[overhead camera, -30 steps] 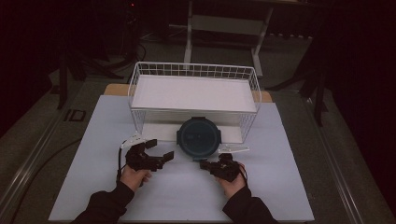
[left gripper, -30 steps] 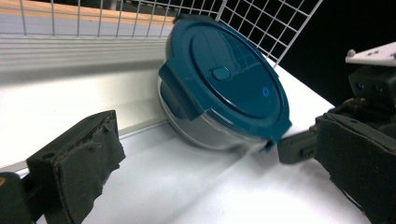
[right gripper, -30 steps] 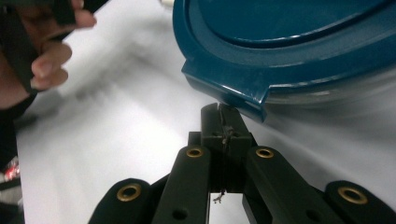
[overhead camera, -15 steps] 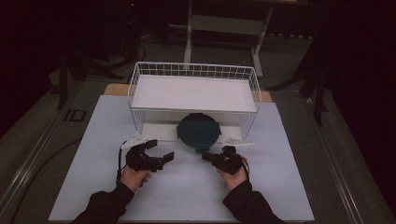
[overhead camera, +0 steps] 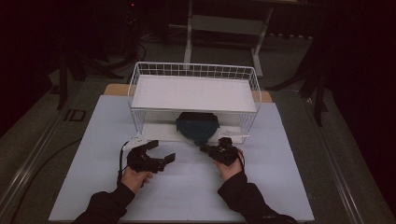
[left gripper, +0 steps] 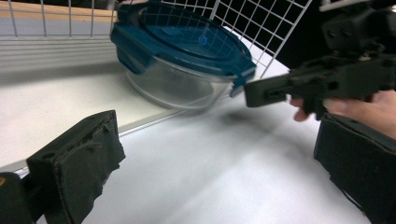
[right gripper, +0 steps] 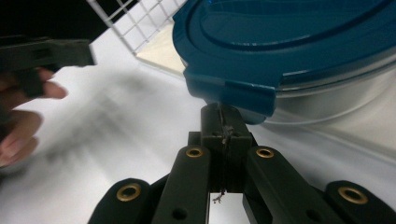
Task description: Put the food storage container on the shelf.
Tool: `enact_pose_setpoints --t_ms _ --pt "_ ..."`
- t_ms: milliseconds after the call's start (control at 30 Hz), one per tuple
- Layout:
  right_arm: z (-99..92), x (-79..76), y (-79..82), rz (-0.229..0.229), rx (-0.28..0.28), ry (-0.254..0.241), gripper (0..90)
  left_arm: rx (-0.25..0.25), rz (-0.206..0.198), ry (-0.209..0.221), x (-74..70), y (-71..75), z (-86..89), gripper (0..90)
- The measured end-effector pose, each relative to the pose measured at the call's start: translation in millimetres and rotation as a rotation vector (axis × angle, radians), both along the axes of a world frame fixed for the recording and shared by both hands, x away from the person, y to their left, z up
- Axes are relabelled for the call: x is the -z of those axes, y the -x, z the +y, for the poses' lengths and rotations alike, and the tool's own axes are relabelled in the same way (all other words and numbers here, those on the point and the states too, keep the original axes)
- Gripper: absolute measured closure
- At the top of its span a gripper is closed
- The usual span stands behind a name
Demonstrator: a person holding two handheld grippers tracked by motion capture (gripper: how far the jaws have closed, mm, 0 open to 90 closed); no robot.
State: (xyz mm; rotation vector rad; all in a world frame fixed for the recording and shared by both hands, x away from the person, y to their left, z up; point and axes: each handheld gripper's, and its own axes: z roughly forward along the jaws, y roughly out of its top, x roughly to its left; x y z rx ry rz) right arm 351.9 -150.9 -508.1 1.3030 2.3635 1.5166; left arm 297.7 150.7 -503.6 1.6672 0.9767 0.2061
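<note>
The container (overhead camera: 197,126), a round glass bowl with a blue clip-on lid, sits half under the lower tier of the white wire rack (overhead camera: 194,91), with its near edge projecting toward the person. It appears tilted, the near side raised.

Right tongs (overhead camera: 205,148): jaws pressed together, nothing between them. In the right gripper view the closed tip (right gripper: 223,122) sits directly beneath the lid's clip tab (right gripper: 233,95), touching or just short of it; contact cannot be confirmed. In the high view the container lies at roughly 11 o'clock from the right hand (overhead camera: 226,156), just beyond the tip.

Left tongs (overhead camera: 161,151): jaws spread wide, holding nothing. In the left gripper view the container (left gripper: 180,60) lies at 12 o'clock, between and beyond the two pads (left gripper: 88,158), well apart from them. In the high view it lies at about 2 o'clock from the left tongs.

Governing relation: the right tongs are the nearer tool, on the container's near edge at its 6 o'clock. The container is round, so no long axis applies; the clip tab is the only directional feature. A further push toward 12 o'clock would likely carry the container deeper under the rack.
</note>
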Motion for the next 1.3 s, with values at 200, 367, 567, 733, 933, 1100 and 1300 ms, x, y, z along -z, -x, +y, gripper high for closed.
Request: enact_pose_setpoints --t_ms 200,367,567,733,933,1100,1300 --pt "3.7 4.5 -15.7 0.007 0.022 0.002 89.5 0.001 -0.005 0.001 -0.2 1.0 1.0 1.1" --pt "5.2 3.9 -24.6 -0.001 0.037 0.004 88.4 -0.001 -0.005 0.006 -0.3 0.7 1.9 1.1" --pt "7.2 4.5 -30.5 0.002 0.029 -0.003 87.5 0.002 -0.006 0.006 -0.4 0.8 1.6 1.1" --pt "8.6 5.2 -26.7 0.014 0.014 -0.014 82.1 0.003 -0.008 0.001 -1.2 1.7 1.5 1.1" --pt "9.0 0.6 -6.8 -0.054 -0.044 -0.011 49.7 0.008 -0.018 0.001 -5.0 4.3 -0.2 1.1" --pt "4.7 -2.9 2.7 -0.071 -0.087 -0.042 23.3 0.023 -0.033 -0.006 -7.1 8.3 -3.3 1.1" --pt "-3.3 -4.6 12.7 -0.093 -0.093 -0.062 16.5 0.032 -0.033 -0.010 -7.9 12.1 -4.3 1.1"
